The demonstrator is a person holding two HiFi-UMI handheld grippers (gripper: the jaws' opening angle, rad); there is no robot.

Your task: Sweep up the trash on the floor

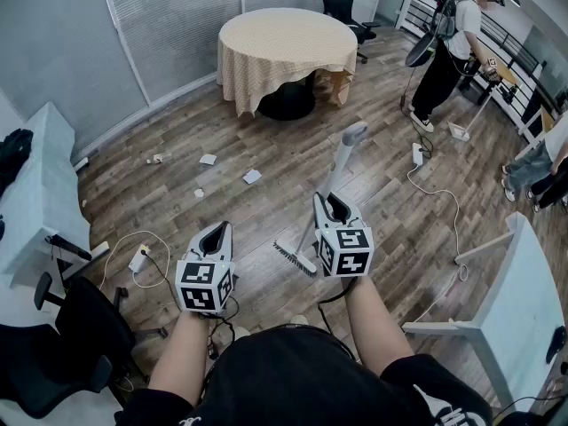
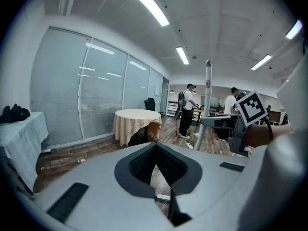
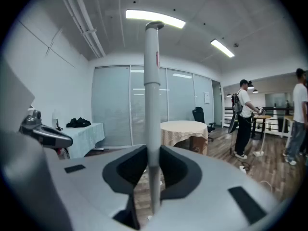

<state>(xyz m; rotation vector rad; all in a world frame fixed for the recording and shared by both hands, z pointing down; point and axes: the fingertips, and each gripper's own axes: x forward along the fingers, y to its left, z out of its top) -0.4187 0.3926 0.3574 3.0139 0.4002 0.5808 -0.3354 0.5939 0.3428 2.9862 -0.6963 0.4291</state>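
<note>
Wood floor (image 1: 373, 193) fills the head view, w/ a round cloth-covered bench (image 1: 286, 43) at the far side. The broom (image 1: 336, 172) stands near upright w/ a slight lean. Its long axis runs from the grip end, farther off, down to the brush head (image 1: 294, 257), which is at floor level just ahead of the person, betw. the two grippers. The right gripper (image 1: 329, 204) has its jaws clenched on the shaft approx. mid-length; in the right gripper view the pole passes straight up betw. the pads. The left gripper (image 1: 218, 231) carries nothing, jaws closed together, left of the brush & clear of the broom.

Trash: a paper scrap (image 1: 252, 177), a second scrap (image 1: 207, 159), a small bit (image 1: 199, 193) & a crumpled piece (image 1: 158, 158). All lie ahead & left of the brush head, well apart from it, toward the bench. The next stroke prob. needs the brush carried fwd-left beyond them; the left gripper is on the nearer side.
</note>
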